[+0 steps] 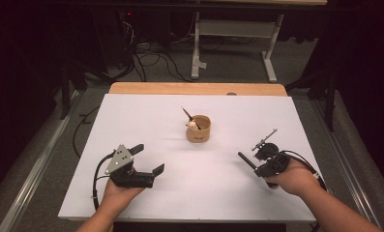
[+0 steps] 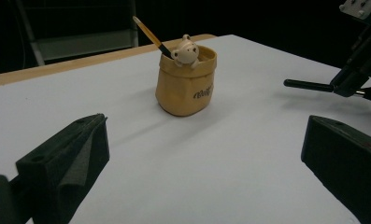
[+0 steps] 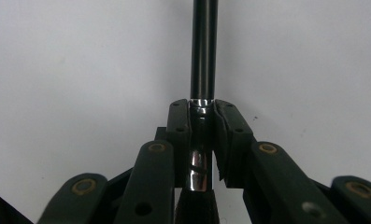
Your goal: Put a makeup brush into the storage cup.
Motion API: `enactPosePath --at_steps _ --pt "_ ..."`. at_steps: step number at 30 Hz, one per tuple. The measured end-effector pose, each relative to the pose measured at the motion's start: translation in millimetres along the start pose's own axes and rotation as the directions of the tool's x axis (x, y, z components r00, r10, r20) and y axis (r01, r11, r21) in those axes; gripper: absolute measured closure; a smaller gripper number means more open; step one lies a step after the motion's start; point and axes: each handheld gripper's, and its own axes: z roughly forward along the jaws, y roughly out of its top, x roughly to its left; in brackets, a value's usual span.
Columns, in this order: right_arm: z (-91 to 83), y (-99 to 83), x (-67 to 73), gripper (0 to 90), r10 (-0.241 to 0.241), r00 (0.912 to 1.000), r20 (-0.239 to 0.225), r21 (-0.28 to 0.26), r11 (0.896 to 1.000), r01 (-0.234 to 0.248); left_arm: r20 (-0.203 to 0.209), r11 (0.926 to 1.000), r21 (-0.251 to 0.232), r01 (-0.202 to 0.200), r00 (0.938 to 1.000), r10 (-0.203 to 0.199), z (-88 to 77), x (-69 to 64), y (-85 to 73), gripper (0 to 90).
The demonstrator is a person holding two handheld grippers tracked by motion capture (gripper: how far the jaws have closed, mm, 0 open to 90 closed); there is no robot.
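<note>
While the right tool [image 1: 253, 164] pinches a black pen [image 3: 204, 51] near the surface's [image 1: 146, 121] right edge and the left tool [image 1: 148, 159] rests spread, transfer appears underway: next, carry it to the central tan pouch [image 1: 199, 128].

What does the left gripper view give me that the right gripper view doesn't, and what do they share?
Left gripper view alone: the tan pouch-shaped holder with a small bear figure on its rim and a pencil-like stick leaning out of it. It also has the left gripper with jaws wide apart and nothing between them.

Right gripper view alone: a close look at the right gripper, jaws shut on the pen's chrome band.

Shared: the white table surface and the black pen, which the left gripper view sees from the side, sticking out of the right gripper.
</note>
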Motion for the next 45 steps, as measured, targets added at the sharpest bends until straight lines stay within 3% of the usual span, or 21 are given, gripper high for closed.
enactPosePath --at_steps 4,11,18,23,29,33,37,41,45 --pt "-3.6 3.0 -0.1 79.4 -0.013 0.9999 -0.005 -0.009 1.000 0.013 -0.021 0.9988 -0.045 0.018 0.9996 -0.019 2.2 1.9 17.0 1.6" --pt "-7.2 7.2 -0.4 79.3 -0.026 0.9997 -0.001 -0.014 1.000 0.026 -0.004 0.9991 -0.038 -0.020 0.9998 0.020 17.5 -5.5 33.4 1.5" --pt "-11.8 14.9 1.9 79.4 -0.048 0.9988 -0.007 -0.020 0.999 0.048 -0.002 0.9994 -0.035 -0.008 1.0000 0.008 36.6 -3.8 40.2 1.6" --pt "-14.7 23.0 5.9 79.4 -0.083 0.9965 -0.001 -0.017 0.996 0.083 0.002 0.9998 -0.022 -0.001 1.0000 0.001 49.7 -1.0 35.3 1.8" --pt "-16.8 33.1 12.6 79.3 -0.105 0.9945 -0.007 -0.026 0.994 0.104 -0.029 0.9986 0.030 -0.044 0.9986 0.045 60.3 -0.3 16.1 2.9" --pt "-15.2 38.4 17.3 79.3 -0.130 0.9915 -0.007 -0.026 0.991 0.130 -0.070 0.9920 0.072 -0.104 0.9916 0.109 62.9 1.2 8.3 3.1" --pt "-12.3 42.3 22.0 79.2 -0.151 0.9884 -0.015 -0.030 0.988 0.151 -0.082 0.9881 0.099 -0.118 0.9887 0.126 64.9 2.3 1.5 3.1" --pt "-11.0 45.7 25.1 79.2 -0.167 0.9857 -0.025 -0.038 0.985 0.166 -0.091 0.9723 0.154 -0.176 0.9773 0.191 68.3 -0.7 -4.3 3.1" --pt "-10.5 48.2 28.8 79.2 -0.183 0.9828 -0.026 -0.036 0.983 0.182 -0.111 0.9540 0.182 -0.238 0.9591 0.261 73.1 -4.6 -8.4 3.1"
